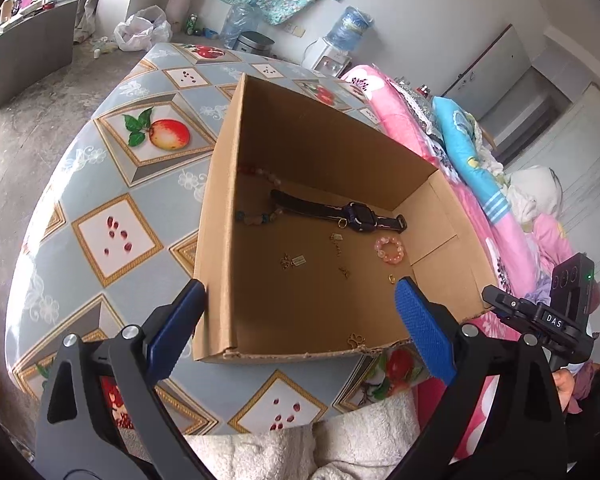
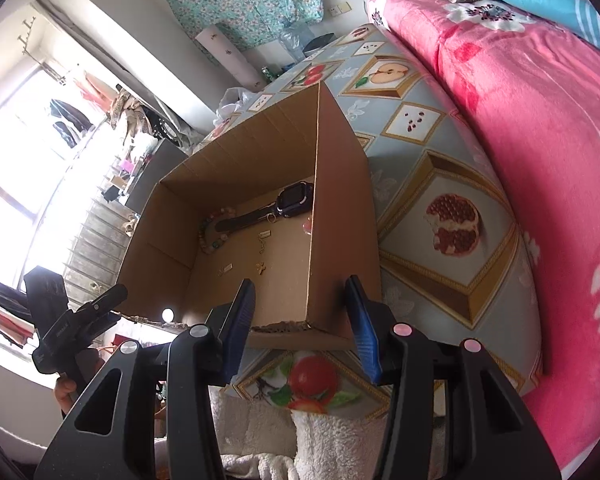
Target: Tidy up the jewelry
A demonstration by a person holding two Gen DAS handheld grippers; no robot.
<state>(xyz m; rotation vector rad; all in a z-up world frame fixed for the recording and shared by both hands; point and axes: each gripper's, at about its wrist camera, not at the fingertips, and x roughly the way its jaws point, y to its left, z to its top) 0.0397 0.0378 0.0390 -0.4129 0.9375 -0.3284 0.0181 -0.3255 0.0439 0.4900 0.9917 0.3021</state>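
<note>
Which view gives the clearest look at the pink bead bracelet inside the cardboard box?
The left wrist view: the pink bead bracelet lies whole on the cardboard box floor, near the watch. In the right wrist view only a pink sliver peeks past the box wall.

Readable text: one label.
"DAS" in white on the black right gripper point(image 1: 554, 322), at 4 o'clock.

- An open cardboard box point(image 1: 316, 152) fills the frame's middle, flaps gone, near rim ragged.
- A dark purple smartwatch point(image 1: 362, 216) lies flat on the box floor toward the far wall, strap stretched out leftward.
- A multicoloured bead bracelet point(image 1: 260, 216) lies at the strap's left end.
- A pink bead ring point(image 1: 390, 249) lies right of centre, just below the watch.
- Small gold charms point(image 1: 296, 261) lie scattered mid-floor.
</note>
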